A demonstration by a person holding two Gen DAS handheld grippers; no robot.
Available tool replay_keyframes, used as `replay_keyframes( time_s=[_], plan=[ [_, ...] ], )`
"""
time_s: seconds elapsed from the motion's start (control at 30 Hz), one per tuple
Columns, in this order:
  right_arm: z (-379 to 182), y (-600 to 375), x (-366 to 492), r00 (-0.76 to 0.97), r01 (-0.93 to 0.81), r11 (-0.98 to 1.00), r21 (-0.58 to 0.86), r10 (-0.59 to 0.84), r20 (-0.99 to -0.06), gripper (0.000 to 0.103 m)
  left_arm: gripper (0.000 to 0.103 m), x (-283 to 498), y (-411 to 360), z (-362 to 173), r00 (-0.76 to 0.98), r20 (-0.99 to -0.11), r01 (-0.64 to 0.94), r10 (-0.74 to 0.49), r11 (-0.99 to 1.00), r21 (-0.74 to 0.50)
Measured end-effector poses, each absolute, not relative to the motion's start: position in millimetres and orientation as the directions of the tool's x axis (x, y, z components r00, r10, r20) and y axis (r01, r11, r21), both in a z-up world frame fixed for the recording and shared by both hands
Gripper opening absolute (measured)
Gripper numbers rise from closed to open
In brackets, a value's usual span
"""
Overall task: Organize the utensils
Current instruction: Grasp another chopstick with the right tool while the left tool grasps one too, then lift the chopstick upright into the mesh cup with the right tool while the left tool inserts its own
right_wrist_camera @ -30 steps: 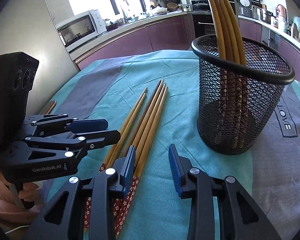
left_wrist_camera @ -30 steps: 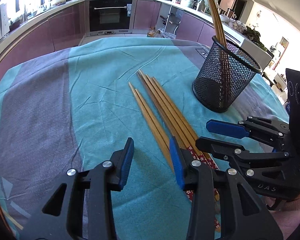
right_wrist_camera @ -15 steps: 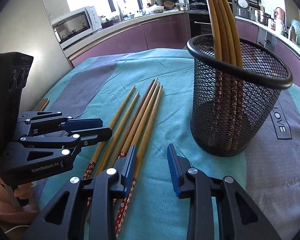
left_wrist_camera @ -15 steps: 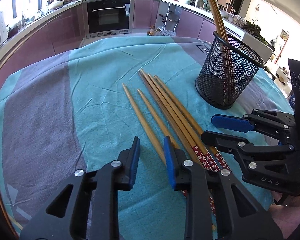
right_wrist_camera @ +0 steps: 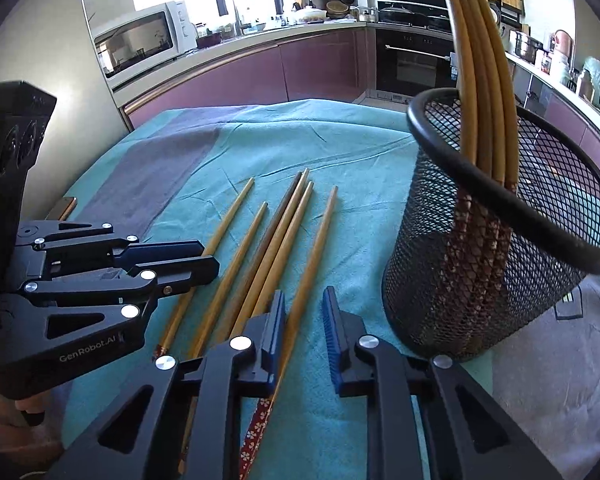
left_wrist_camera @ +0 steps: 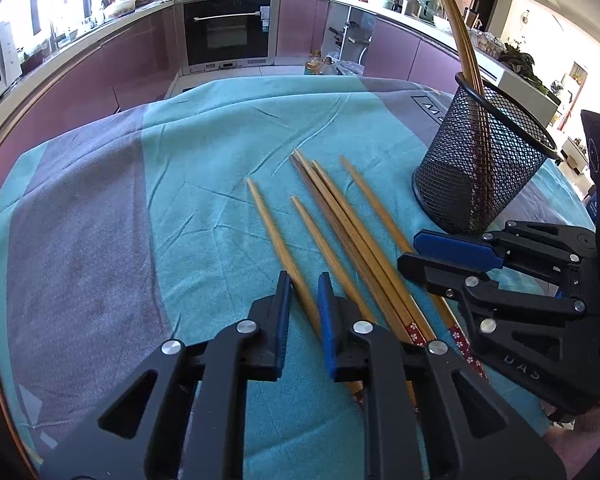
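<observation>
The jaws of the left gripper (left_wrist_camera: pixel 303 308) have just been closing and are nearly shut around the leftmost wooden chopstick (left_wrist_camera: pixel 278 240) at lower centre of the left view. The right gripper (right_wrist_camera: pixel 303 312) has likewise been narrowed onto the rightmost chopstick (right_wrist_camera: pixel 318 248); whether the pads are truly pressing cannot be told. Four more lie between on the teal cloth-covered desk (left_wrist_camera: pixel 204 152). Each stick should be pinched squarely, lifted level, then tipped into the black mesh cup (right_wrist_camera: pixel 500 264) at right.

Sunlit kitchen, purple cabinets (left_wrist_camera: pixel 136 64), built-in oven (left_wrist_camera: pixel 227 32)
</observation>
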State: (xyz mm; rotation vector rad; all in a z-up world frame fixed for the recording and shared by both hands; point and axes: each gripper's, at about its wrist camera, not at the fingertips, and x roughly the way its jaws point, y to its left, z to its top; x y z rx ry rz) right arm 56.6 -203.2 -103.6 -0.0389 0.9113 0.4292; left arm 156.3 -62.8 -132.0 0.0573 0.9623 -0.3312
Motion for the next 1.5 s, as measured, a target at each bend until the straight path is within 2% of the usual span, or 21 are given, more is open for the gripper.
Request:
replay_keyframes(
  time_s=[0.1, 0.3, 0.63, 1.1, 1.5],
  plan=[
    [-104, -209, 56, 0.531, -0.362, 0.915, 0.179, 0.36, -0.767, 0.006, 0.01, 157, -60, -132, 0.53, -0.81, 0.28, -0.253, 0.953, -0.115],
    [-101, -218, 53, 0.533, -0.349, 0.908, 0.234, 0.397, -0.747, 0.006, 0.007, 152, -54, -130, 0.527, -0.803, 0.248, -0.277, 0.954, -0.166],
    [-86, -229, 38, 0.539, -0.401, 0.871, 0.284, 0.475, -0.695, 0.006, 0.007, 138, -47, -114, 0.54, -0.77, 0.281, -0.34, 0.935, -0.216],
    [-57, -249, 10, 0.594, -0.437, 0.854, 0.282, 0.509, -0.623, 0.006, 0.007, 111, -47, -90, 0.577, -0.723, 0.331, -0.381, 0.918, -0.219],
    [-29, -270, 3, 0.659, -0.425, 0.862, 0.275, 0.503, -0.559, 0.006, 0.007, 101, -43, -60, 0.582, -0.669, 0.388, -0.463, 0.881, -0.272]
  ],
)
